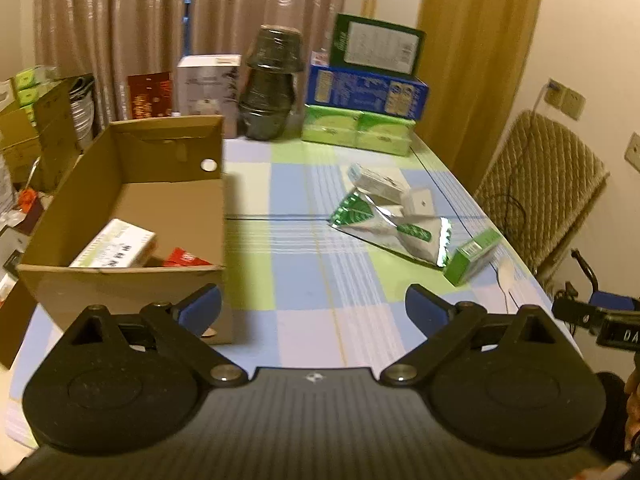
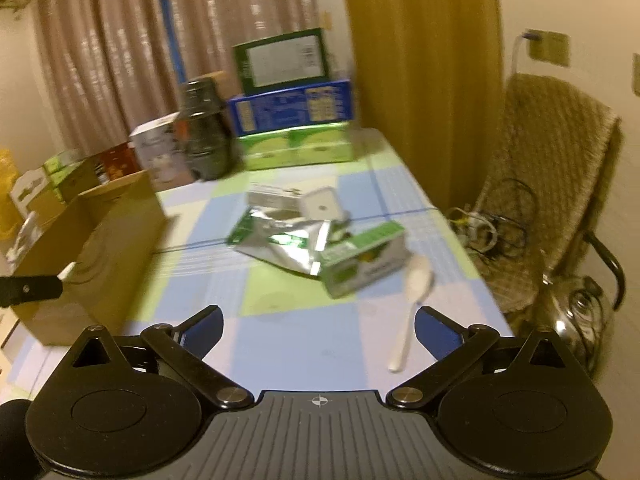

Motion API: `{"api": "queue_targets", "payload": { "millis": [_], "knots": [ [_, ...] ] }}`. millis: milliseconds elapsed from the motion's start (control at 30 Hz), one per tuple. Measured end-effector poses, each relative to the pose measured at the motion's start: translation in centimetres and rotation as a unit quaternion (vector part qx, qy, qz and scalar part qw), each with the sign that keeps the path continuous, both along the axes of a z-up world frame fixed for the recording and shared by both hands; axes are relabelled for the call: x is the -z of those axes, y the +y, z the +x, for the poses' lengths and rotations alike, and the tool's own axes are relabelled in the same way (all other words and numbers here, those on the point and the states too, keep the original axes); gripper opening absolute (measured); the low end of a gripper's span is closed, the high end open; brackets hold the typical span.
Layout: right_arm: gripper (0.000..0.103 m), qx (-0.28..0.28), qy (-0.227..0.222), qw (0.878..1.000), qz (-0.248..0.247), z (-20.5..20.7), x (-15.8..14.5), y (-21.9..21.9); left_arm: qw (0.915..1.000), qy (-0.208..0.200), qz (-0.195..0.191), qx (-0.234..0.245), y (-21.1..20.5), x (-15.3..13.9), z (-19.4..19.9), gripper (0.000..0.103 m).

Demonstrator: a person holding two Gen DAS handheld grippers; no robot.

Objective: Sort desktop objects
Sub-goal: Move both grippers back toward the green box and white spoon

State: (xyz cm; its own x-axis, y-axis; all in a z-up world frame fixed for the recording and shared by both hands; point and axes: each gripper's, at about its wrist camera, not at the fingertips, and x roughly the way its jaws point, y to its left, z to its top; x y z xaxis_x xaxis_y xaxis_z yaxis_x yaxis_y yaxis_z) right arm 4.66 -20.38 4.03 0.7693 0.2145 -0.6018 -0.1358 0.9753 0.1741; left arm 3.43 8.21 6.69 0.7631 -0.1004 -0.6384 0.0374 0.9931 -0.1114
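Observation:
An open cardboard box (image 1: 132, 184) stands at the table's left, holding a white-green carton (image 1: 114, 245) and a red packet (image 1: 184, 258). My left gripper (image 1: 313, 307) hovers open over the checkered cloth just right of the box, nothing between its fingers. Loose items lie to the right: a silver-green foil bag (image 2: 280, 246), a small green box (image 2: 366, 260), a white box (image 2: 274, 199), a small white case (image 2: 322, 205) and a white plastic spoon (image 2: 412, 304). My right gripper (image 2: 319, 326) is open above the cloth, the spoon's handle near its right finger.
Stacked green and blue boxes (image 1: 366, 92) and a dark wrapped jar (image 1: 270, 84) line the table's back edge. A chair with a quilted cover (image 1: 548, 192) stands at the right, cables on it. The table's right edge is close to the loose items.

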Motion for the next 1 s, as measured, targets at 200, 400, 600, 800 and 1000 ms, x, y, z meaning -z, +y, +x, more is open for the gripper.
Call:
{"api": "queue_targets", "payload": {
  "millis": [200,400,600,800,1000],
  "knots": [
    [0.1,0.024,0.006,1.0,0.002,0.1,0.5,-2.0,0.9989,0.001,0.023,0.042,-3.1,1.1,1.3,0.099],
    [0.1,0.044,0.013,0.999,0.002,0.8,1.4,-3.2,0.9964,0.008,0.033,0.078,-5.6,2.2,3.0,0.099],
    [0.1,0.067,0.022,0.998,-0.002,1.8,2.3,-4.3,0.9927,0.011,0.029,0.117,-7.8,3.6,4.9,0.099],
    [0.1,0.079,0.03,0.996,-0.009,3.0,3.3,-5.0,0.9889,0.026,0.024,0.144,-9.8,5.5,7.3,0.099],
    [0.1,0.087,0.034,0.996,-0.012,4.7,4.3,-5.5,0.9843,0.031,0.02,0.173,-12.0,6.6,9.6,0.097]
  ]
}}
